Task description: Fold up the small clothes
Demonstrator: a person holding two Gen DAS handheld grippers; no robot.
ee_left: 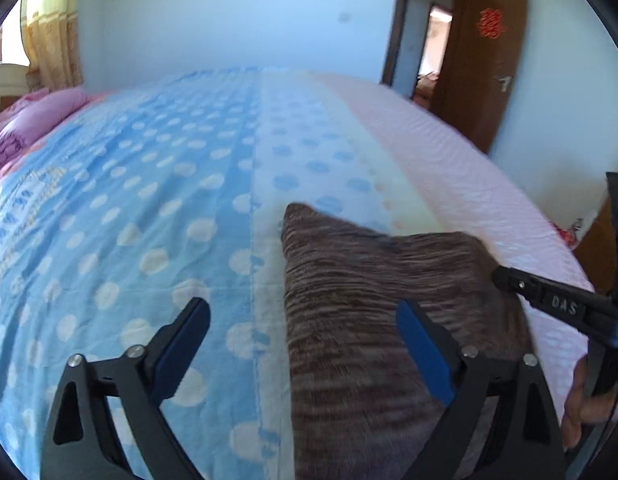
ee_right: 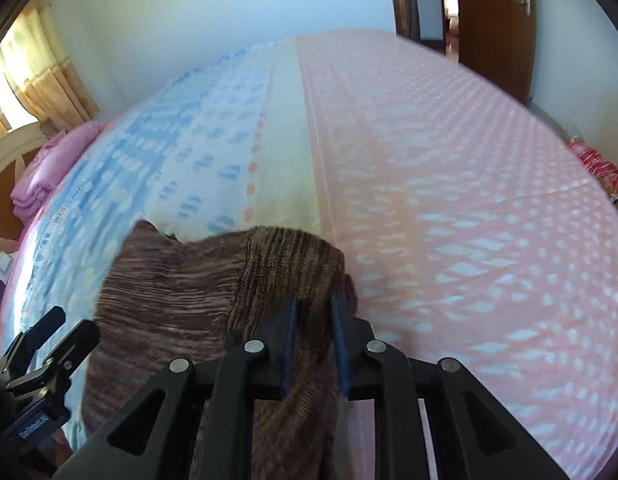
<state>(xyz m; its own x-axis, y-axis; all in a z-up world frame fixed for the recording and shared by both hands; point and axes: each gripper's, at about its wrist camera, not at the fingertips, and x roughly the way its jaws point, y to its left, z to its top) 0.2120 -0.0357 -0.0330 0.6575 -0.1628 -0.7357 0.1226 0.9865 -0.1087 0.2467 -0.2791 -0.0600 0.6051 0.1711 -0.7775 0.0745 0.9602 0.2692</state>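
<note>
Brown knitted cloth, streaked in lighter threads, is what we are working on: a small garment (ee_left: 389, 300) lying on the spotted bedspread (ee_left: 149, 200), just ahead of both grippers. We are holding the left gripper (ee_left: 303, 344) with its jaws spread wide and nothing between the pads, the garment's left edge running between the two fingers, so we judge it is poised to take that side rather than gripping it. To its right we are bringing in the right gripper (ee_right: 313, 312), whose jaws are standing narrowly apart with a raised fold of the garment between them; the pads are not clearly pressing, so we cannot say it is firmly held. That fold is lifting off the bed directly in front of the right fingers, apparently so the cloth can be turned over itself. Both grippers are tilting downward toward the bedspread, which keeps the fingertips near the fabric.
</note>
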